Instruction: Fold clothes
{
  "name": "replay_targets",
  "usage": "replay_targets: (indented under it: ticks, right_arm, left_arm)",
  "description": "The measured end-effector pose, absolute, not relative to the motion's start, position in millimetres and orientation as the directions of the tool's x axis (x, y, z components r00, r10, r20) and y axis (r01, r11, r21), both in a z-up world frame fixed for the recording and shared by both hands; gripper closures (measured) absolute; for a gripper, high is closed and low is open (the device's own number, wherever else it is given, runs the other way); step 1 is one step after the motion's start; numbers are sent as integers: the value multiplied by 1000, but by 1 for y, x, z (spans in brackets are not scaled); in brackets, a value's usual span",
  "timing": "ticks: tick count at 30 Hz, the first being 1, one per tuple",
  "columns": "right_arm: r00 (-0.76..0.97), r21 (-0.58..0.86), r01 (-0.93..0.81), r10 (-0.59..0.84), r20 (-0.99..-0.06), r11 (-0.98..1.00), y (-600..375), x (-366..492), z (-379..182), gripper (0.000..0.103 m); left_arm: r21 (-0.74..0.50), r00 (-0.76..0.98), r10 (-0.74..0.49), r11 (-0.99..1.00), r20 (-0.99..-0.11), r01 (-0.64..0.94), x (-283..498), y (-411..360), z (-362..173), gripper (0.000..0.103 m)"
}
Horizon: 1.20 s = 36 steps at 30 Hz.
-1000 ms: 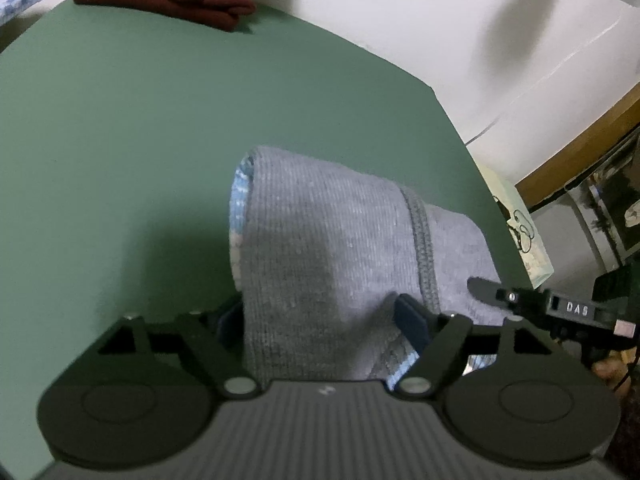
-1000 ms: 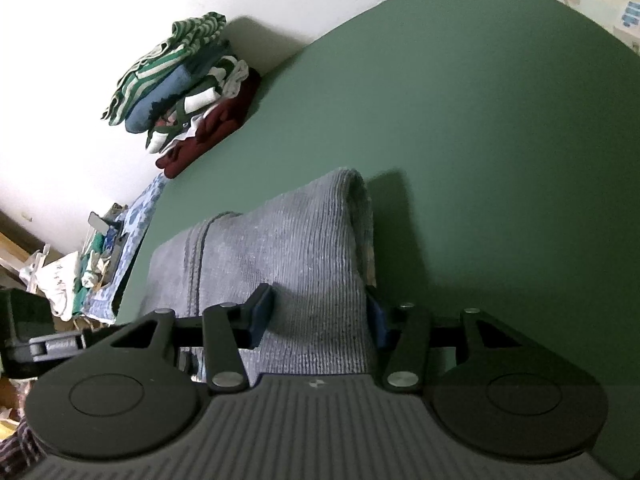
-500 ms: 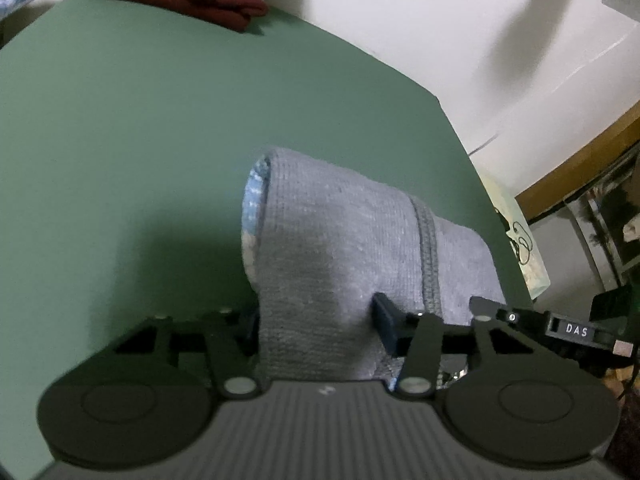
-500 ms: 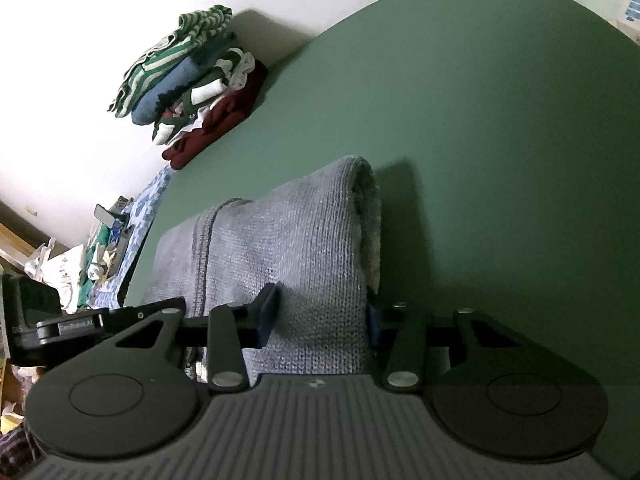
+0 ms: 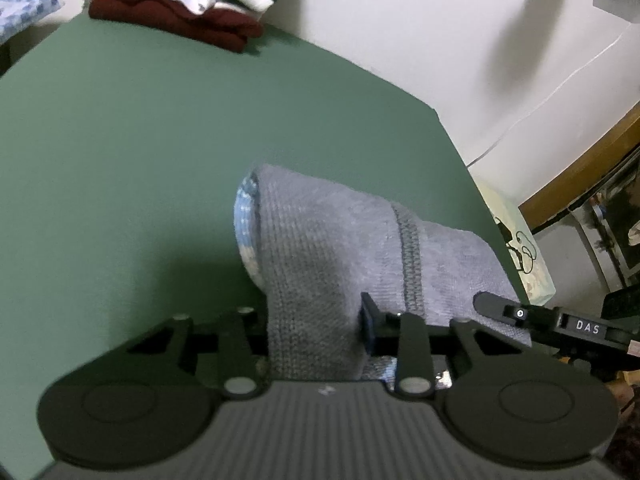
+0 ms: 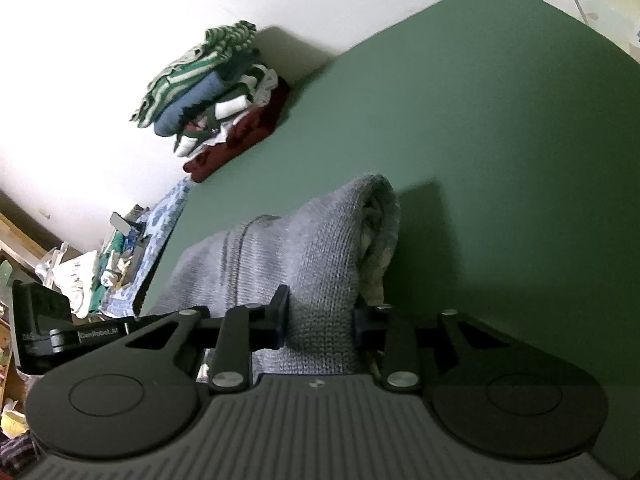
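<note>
Both grippers have hold of the same grey knitted sweater [image 5: 328,248], which lies folded on the green table [image 5: 140,140]. The left gripper [image 5: 316,328] has its two fingers pressed in against a thick fold of the knit at the sweater's near edge, the cloth bunched between them. The right gripper [image 6: 320,316] is clamped the same way on another fold of the sweater [image 6: 304,248], its fingers squeezing the fabric from both sides.

From the left wrist view, a darker ribbed seam runs across the sweater, and a pale blue layer shows at the sweater's left edge, tucked inside the fold. The other gripper's black body pokes in just to the right of the sweater. From the right wrist view the sweater's far end rolls over in a rounded hump, and something lighter sits inside that roll, though the view there is too blurred to say what it is.

Well beyond the sweater, at the table's far edge against the white wall [image 6: 100,40], stands a pile of folded clothes [image 6: 216,96]: dark red at the bottom, blue in the middle, green-and-white stripes on top. Left of the sweater, off the table's edge, lies a blue patterned cloth [image 6: 160,224] among clutter.
</note>
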State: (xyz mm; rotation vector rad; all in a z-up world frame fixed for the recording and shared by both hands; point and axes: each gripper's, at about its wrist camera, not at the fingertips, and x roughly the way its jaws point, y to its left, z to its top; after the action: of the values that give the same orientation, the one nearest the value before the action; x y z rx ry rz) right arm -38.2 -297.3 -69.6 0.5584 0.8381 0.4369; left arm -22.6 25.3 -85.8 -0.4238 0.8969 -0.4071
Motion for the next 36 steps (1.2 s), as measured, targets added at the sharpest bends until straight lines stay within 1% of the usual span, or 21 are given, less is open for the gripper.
replay_targets:
  ticks: [7,10,12,14,15,18,19,22,24,26,27,28,29,30,34,36]
  right_arm:
    - [595,613,-156,569,-568,774,-294,-37,-68,72]
    - [589,606,-157,566,-577,780,-295,-35,-71,69]
    - [585,600,-157,564,-583,784,-295,-34,-74,62]
    - [579,594,-161,563,-590,788,-295,-32,-77,57]
    - [574,590,-169,566,-592,789,-295,-31,-77,56]
    - [557,589,-187,578,-596,787,-297,-29,-81,51]
    - [551,592,-190,584,-596,783,-299,-28,-82,50]
    - [538,602,-204,602,-590,772,-298,-26,-85,47]
    - [530,608,-215,614,-585,764,-298,-25,-86,42]
    - [522,614,-225,626,-580,757,-297,-23,-88,40]
    - [518,617,-231,632,-577,753,-297,-22,-89,41]
    - [512,619,-233,636,-578,750,-296,-21,-89,46]
    - [505,625,-230,640,-579,746,-295,-21,-89,55]
    - [501,638,-223,648,-573,737,-296,-20,-90,59]
    - [523,641,-206,637,-566,739,-294,-25,-85,65]
    - [542,617,-219,620,-567,756,-288,-29,-78,67]
  left_arm:
    - [-475,571,-473,866,-671,159,-27,22,-80,70]
    - [-457,568,-454,877,-686,150,-27,18,-82,69]
    - [-460,565,-453,876,-689,142,-25,18,-84,66]
    - [-475,557,-454,872,-695,118,-22,20,-89,57]
    - [-480,554,-454,871,-698,108,-21,22,-91,55]
    - [-481,555,-450,871,-699,101,-21,24,-95,43]
    - [-475,557,-443,875,-703,97,-21,24,-95,37]
    - [-474,563,-436,876,-702,87,-18,24,-98,34]
    - [-480,572,-438,873,-693,87,-16,23,-98,33]
    - [-474,576,-437,875,-691,96,-15,18,-98,34]
    - [-474,577,-440,875,-688,101,-15,16,-98,33]
    - [-478,576,-444,872,-686,103,-15,15,-99,36]
    - [-488,573,-454,866,-682,105,-14,15,-100,45]
    - [-499,570,-463,860,-679,106,-13,15,-100,49]
    - [-518,574,-480,848,-663,111,-14,17,-100,62]
    - [-503,577,-477,855,-663,129,-15,16,-96,64]
